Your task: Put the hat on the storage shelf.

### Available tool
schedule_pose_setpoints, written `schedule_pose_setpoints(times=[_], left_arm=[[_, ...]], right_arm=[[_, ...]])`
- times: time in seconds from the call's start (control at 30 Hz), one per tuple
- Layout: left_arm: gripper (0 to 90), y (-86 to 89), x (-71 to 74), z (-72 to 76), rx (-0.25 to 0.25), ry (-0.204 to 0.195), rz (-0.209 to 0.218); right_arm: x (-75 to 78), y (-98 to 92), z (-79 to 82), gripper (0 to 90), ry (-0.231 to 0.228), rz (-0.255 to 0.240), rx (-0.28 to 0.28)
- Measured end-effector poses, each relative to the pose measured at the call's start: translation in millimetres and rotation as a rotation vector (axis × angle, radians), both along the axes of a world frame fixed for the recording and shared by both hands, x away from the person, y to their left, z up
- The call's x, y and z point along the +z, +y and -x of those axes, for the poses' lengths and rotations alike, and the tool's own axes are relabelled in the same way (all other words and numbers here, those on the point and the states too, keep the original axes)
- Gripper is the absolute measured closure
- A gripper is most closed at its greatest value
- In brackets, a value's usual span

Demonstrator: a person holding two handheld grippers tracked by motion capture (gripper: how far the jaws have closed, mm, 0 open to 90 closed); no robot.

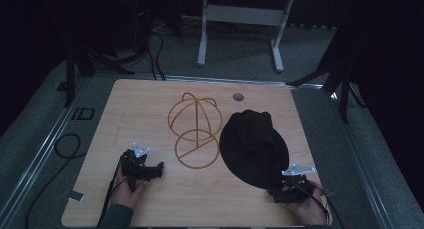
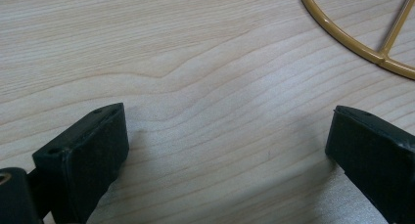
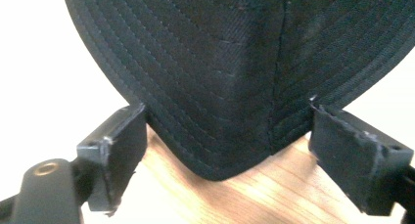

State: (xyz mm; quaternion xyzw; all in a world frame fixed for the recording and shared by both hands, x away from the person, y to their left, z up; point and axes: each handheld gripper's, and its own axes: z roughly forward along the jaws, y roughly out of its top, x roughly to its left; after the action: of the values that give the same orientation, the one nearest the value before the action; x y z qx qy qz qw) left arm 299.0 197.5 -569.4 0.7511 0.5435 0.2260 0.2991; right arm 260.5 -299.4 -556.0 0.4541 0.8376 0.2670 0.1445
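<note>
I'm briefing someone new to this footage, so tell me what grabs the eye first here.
A black hat lies on the right half of the wooden table, its brim edge sitting between the open jaws of the right claw at the near right corner. Beside it, at the table's middle, stands a gold wire stand of hoops. The left claw rests open over bare wood near the stand's base ring.
</note>
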Motion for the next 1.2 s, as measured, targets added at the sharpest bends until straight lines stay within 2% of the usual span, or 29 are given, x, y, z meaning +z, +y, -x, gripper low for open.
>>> schedule_pose_setpoints(times=[0.2, 0.23, 0.27, 0.37, 0.47, 0.53, 0.63, 0.83, 1.2], left_arm=[[2.6, 0.1, 0.0, 0.0, -0.001, 0.001, -0.001], [2.6, 0.1, 0.1, 0.0, -0.001, 0.001, -0.001], [2.6, 0.1, 0.1, 0.0, -0.001, 0.001, -0.001], [2.6, 0.1, 0.1, 0.0, -0.001, 0.001, -0.001], [2.6, 0.1, 0.0, 0.0, -0.001, 0.001, 0.000], [2.6, 0.1, 0.0, 0.0, -0.001, 0.001, -0.001], [2.6, 0.0, 0.0, 0.0, 0.000, 0.000, 0.000], [2.6, 0.0, 0.0, 0.0, 0.000, 0.000, 0.001], [2.6, 0.1, 0.0, 0.0, -0.001, 0.000, 0.001]], right_arm=[[4.9, -2.0, -1.7, 21.7, 0.045, 0.025, 0.028], [7.4, -2.5, -3.6, 23.4, 0.071, 0.025, 0.034], [8.5, -3.3, -4.6, 24.3, 0.078, 0.021, 0.035], [10.5, -5.1, -5.7, 24.7, 0.089, 0.007, 0.044], [16.5, -5.0, -5.6, 22.6, 0.102, 0.031, 0.081], [18.4, -4.1, -5.4, 21.1, 0.102, 0.043, 0.091], [28.1, -1.8, -6.9, 19.5, 0.087, 0.088, 0.127], [39.3, -0.1, -13.5, 18.6, 0.096, 0.119, 0.158], [53.9, -2.2, -26.3, 13.0, 0.099, 0.102, 0.172]])
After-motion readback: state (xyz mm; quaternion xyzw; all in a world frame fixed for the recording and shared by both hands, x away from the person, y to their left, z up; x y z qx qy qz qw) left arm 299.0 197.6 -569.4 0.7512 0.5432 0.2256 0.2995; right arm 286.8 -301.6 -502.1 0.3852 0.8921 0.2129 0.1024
